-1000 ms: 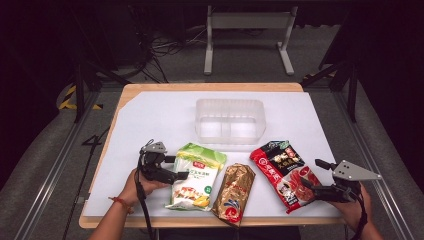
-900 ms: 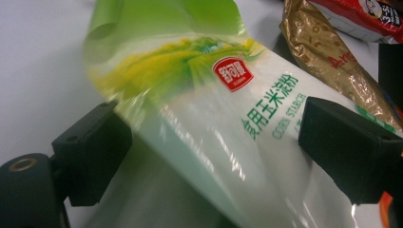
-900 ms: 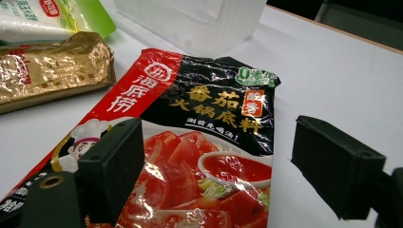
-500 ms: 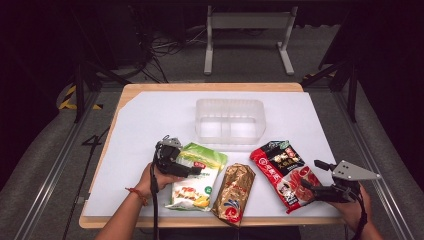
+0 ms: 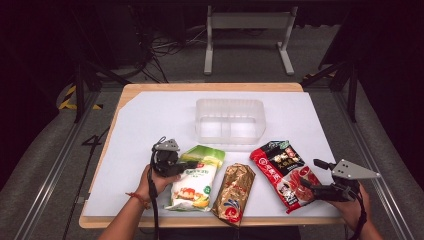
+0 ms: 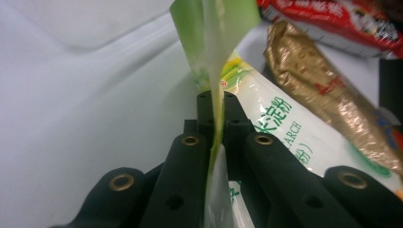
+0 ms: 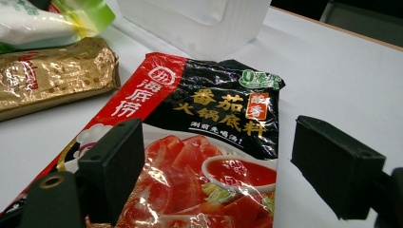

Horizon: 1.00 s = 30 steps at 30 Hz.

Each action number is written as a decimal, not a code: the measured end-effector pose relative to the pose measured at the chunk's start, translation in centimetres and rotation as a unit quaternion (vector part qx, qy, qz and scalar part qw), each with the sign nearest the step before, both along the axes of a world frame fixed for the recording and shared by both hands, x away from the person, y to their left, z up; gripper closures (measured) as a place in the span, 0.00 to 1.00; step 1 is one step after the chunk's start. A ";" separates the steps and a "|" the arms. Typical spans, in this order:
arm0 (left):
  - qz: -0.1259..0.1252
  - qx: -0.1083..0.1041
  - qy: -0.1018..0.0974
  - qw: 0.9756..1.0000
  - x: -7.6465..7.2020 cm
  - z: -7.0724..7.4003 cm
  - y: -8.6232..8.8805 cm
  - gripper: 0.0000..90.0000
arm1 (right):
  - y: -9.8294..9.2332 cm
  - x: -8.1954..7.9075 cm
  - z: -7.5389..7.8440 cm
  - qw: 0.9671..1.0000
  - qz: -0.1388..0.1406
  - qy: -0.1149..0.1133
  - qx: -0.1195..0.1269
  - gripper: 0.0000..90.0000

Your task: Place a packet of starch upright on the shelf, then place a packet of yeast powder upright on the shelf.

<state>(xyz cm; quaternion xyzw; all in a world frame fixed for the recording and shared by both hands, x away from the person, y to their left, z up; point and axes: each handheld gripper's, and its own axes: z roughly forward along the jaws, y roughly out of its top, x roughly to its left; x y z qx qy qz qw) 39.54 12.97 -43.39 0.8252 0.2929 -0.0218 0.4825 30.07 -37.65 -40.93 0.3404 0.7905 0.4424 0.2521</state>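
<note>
Starch bag (image 5: 194, 181) on white table (image 5: 150, 120), beside gold pack (image 5: 234, 192) | left gripper (image 6: 212, 102) just closed, pinching its edge (green top lifted) | right gripper (image 7: 216, 156) open over red pouch (image 7: 199, 156)

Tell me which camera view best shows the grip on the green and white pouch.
The left gripper view: the left tongs have just closed on the green and white pouch, pinching its edge. The high view shows the whole pouch lying flat but the tongs small. The right gripper view catches a corner.
</note>
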 end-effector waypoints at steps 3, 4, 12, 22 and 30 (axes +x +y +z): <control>0.014 -0.018 -0.016 1.000 -0.7 0.9 0.6 1.00 | -0.1 0.2 -0.1 1.000 -0.005 0.001 0.000 0.21; 0.015 -0.025 -0.021 0.999 -0.9 1.2 0.8 1.00 | -0.2 0.3 -0.1 1.000 -0.007 0.003 0.002 0.21; 0.048 -0.076 -0.060 0.994 -2.4 3.8 2.1 1.00 | -0.3 0.3 0.2 1.000 -0.007 0.000 0.013 0.21; 0.059 -0.110 -0.125 0.984 -5.1 6.9 1.6 1.00 | -0.6 0.2 0.3 1.000 -0.010 -0.007 0.009 0.21; 0.080 -0.130 -0.153 0.976 -5.8 8.4 1.9 1.00 | -0.5 0.2 0.4 1.000 -0.011 -0.012 0.003 0.21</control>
